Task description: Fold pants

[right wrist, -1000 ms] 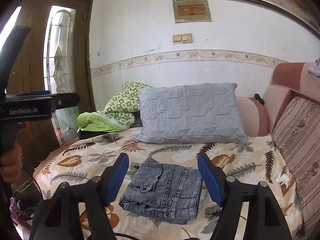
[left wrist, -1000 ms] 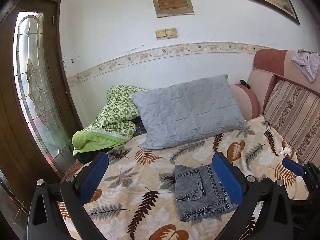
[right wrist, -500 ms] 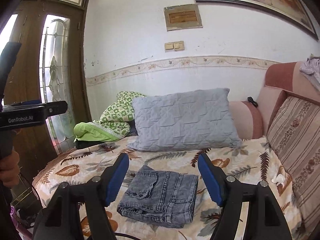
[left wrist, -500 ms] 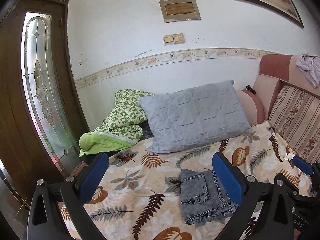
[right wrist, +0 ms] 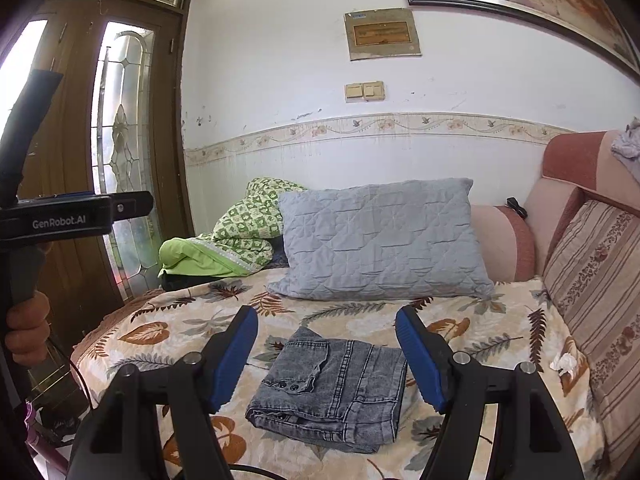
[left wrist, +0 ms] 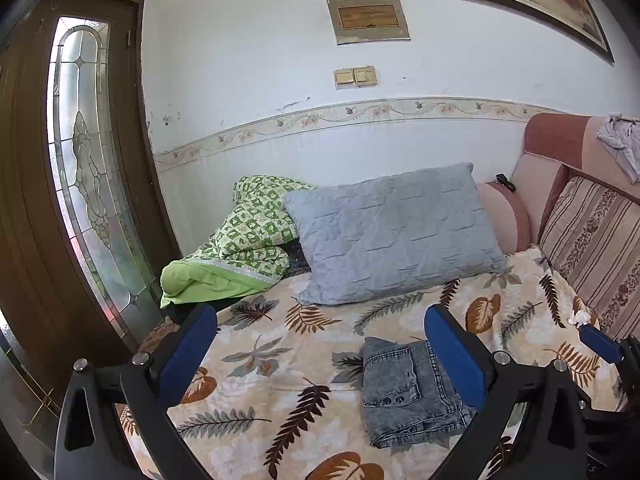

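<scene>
1. The pants (right wrist: 334, 388) lie on the bed (right wrist: 168, 332), on its leaf-print cover, folded into a compact grey denim block with the buttoned pocket flap on top. They sit near the front edge, well apart from the grey pillow (right wrist: 378, 240) at the far side, where the flat open cover gives room to fold.

2. The right gripper (right wrist: 326, 354) hovers above the pants with its jaws spread wide, one blue pad on either side of the bundle in that view, holding nothing and not touching the cloth.

3. The left gripper (left wrist: 320, 354) is off to the left of the pants and also clear of them, jaws spread and empty; the bundle shows at its right pad (left wrist: 454, 354).

4. Judging by the tidy stacked layers, the folding looks essentially finished (no leg or waistband trails loose), which would explain why neither tool grips anything.

5. The green patterned quilt (left wrist: 248, 240) is bunched at the far left beside the pillow, out of the working area.

6. The person's left hand (right wrist: 28, 330) appears at the left edge of the right view, wrapped around the left tool's handle.
</scene>
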The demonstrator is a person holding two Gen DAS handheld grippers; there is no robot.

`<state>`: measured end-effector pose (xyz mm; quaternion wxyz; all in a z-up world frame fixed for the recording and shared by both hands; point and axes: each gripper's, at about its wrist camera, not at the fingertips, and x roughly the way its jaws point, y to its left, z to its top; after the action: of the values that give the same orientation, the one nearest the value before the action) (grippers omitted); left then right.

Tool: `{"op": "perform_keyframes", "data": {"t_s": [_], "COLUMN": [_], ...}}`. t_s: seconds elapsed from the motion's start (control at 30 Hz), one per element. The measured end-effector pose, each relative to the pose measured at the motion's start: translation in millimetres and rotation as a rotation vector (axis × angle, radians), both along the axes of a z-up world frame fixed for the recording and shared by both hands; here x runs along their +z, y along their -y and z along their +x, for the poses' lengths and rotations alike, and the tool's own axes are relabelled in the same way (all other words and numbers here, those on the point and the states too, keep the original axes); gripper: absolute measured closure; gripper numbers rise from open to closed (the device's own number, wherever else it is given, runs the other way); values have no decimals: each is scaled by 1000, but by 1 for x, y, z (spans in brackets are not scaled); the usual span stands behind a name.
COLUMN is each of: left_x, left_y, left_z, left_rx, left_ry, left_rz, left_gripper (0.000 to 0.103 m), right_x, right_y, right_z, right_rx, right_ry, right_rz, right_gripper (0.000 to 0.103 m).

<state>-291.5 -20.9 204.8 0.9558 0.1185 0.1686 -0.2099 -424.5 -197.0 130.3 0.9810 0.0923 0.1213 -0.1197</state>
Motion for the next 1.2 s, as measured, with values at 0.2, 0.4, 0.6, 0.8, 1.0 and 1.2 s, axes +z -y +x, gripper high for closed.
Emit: {"op": "perform_keyframes", "data": {"t_s": [0.2, 0.4, 0.6, 0.8, 1.0, 1.2], "left_x": [0, -3, -2, -1, 1, 4], "left_y": [0, 3, 3, 2, 1, -1], "left_z": [0, 0, 2, 1, 1, -1], "left_rx": [1, -9, 2, 3, 4, 5], "left_ry": [1, -13, -23, -21, -19, -12], "left_rz": [2, 10, 6, 3, -4, -11], "left_gripper": [0, 0, 0, 0, 0, 0], "right_x": [-7, -9, -11, -10, -10, -11], "right_y": [3, 6, 4, 4, 1, 0], "right_z": [4, 8, 11, 12, 14, 15], "right_rx": [1, 6, 14, 18, 26, 32], "right_ry": [-22, -32, -41, -41, -44, -49], "right_rz": [13, 21, 18, 19, 10, 14], "right_gripper": [28, 28, 28, 28, 28, 28]}}
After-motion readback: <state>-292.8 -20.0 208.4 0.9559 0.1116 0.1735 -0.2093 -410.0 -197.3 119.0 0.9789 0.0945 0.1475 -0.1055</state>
